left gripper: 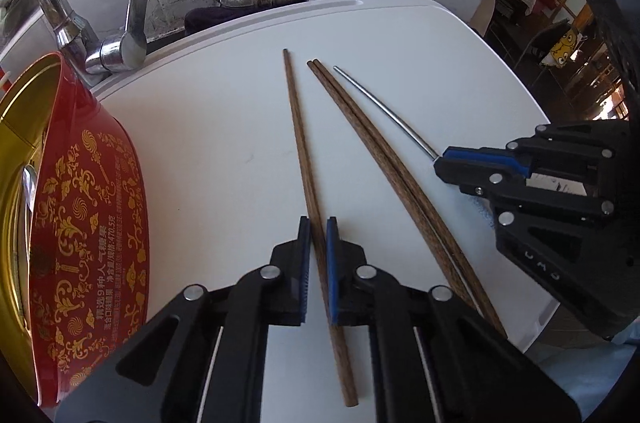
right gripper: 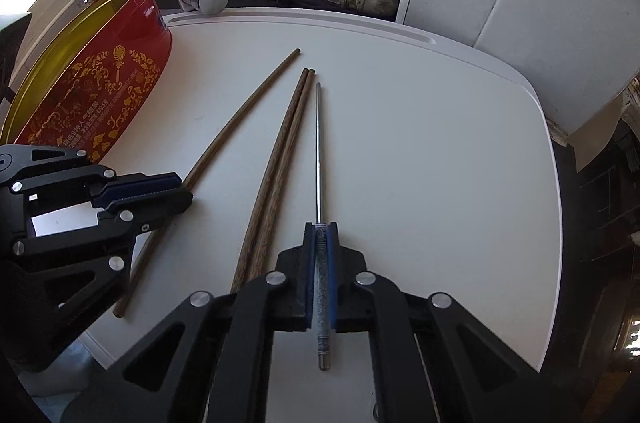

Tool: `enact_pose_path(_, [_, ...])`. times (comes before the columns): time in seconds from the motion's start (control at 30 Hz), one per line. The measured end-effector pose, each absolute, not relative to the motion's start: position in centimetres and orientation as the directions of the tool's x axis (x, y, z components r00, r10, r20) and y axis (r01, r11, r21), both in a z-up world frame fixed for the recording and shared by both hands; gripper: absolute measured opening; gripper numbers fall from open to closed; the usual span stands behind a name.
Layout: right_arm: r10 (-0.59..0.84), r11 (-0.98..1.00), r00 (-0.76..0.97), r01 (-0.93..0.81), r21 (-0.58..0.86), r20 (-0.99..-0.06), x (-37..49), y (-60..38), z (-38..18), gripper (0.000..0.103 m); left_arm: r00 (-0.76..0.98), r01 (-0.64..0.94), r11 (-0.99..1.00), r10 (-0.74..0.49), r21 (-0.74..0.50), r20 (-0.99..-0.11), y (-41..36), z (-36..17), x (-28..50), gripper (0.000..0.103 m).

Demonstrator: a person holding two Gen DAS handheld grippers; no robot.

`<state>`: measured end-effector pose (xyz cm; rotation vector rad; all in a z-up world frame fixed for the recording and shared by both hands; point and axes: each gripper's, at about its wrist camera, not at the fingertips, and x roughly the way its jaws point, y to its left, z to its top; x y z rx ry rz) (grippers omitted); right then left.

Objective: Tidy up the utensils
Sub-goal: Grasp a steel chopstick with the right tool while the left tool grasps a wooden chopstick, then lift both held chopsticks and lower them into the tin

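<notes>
On the white table (left gripper: 208, 127), the left tool (left gripper: 316, 275) has its jaws around a single wooden chopstick (left gripper: 298, 127), which lies nearest the red tin (left gripper: 92, 191); a small gap shows at each pad, so I cannot tell if it grips. Only the right wrist view shows the right tool (right gripper: 320, 275) closed on the patterned handle of the metal chopstick (right gripper: 318, 151). The wooden pair (right gripper: 280, 159) lies between them, further from the tin.

Matt white plastic board (right gripper: 400, 151); dark grained wooden chopsticks (left gripper: 384, 159) — beside one shiny steel chopstick (right gripper: 319, 151); glossy red tin (left gripper: 92, 207) at nine o'clock.
</notes>
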<state>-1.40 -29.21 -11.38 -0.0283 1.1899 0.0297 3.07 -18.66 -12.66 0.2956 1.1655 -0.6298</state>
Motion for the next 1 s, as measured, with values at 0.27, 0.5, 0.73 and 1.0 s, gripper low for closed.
enact_pose_path(0.27, [0.031,0.999,0.393,0.020,0.042,-0.919,-1.8,-30.1,-10.4,0.006,0.217,0.567,0.809,-0.327,-0.155,-0.920,-17.8,-12.3,2.8,0.006])
enact_pose_path(0.5, [0.044,0.997,0.468,0.029,0.065,-0.883,-3.6,-29.9,-6.7,0.006,0.255,0.550,0.814,-0.379,-0.189,-0.890,-16.1,-9.3,1.9,0.006])
enact_pose_path(0.73, [0.125,0.991,0.544,-0.038,0.125,-0.830,-4.4,-27.2,-3.0,0.006,0.340,0.493,0.841,-0.421,-0.222,-0.841,-11.7,-4.3,0.7,0.006])
enact_pose_path(1.0, [0.252,0.965,0.564,-0.204,0.163,-0.786,-3.7,-20.5,-0.4,0.006,0.479,0.353,0.909,-0.378,-0.220,-0.793,-3.2,-0.5,-1.0,0.006])
